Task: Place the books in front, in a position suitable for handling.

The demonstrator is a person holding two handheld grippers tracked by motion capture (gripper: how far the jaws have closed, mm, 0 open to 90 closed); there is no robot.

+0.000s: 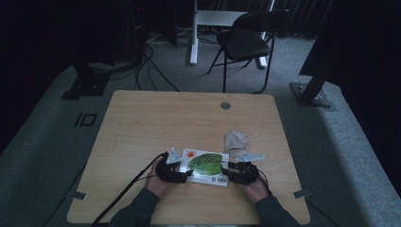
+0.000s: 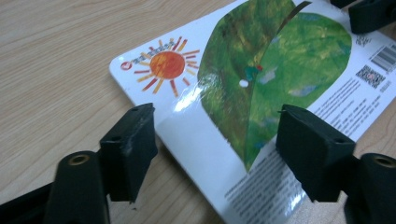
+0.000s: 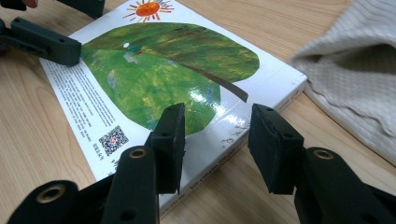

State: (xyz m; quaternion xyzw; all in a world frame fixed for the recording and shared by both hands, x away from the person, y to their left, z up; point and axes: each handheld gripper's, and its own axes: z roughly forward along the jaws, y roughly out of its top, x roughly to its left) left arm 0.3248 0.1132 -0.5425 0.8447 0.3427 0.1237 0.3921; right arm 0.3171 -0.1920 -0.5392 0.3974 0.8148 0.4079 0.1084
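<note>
Here, on the pale wooden table (image 1: 142,118), a picture book (image 1: 206,166) lies flat with its back cover up, showing a big green leaf (image 2: 275,70) and a small orange sun (image 2: 166,64), near the person's edge and between the two hands. At its left end sits the left gripper (image 1: 182,174), held in the left hand (image 1: 158,182); in the left gripper view its black jaws stand spread wide, one over bare wood beside the book's edge, the other above the cover, and neither pad presses the book. At the book's right end the right gripper (image 1: 230,172), held in the right hand (image 1: 255,187), points at the spine corner; in the right gripper view one jaw hangs over the cover, the other just off the spine over the wood, with a clear gap between them and nothing pinched. Just beyond the book's right corner, a cream knitted sock (image 3: 359,70) lies crumpled.
</note>
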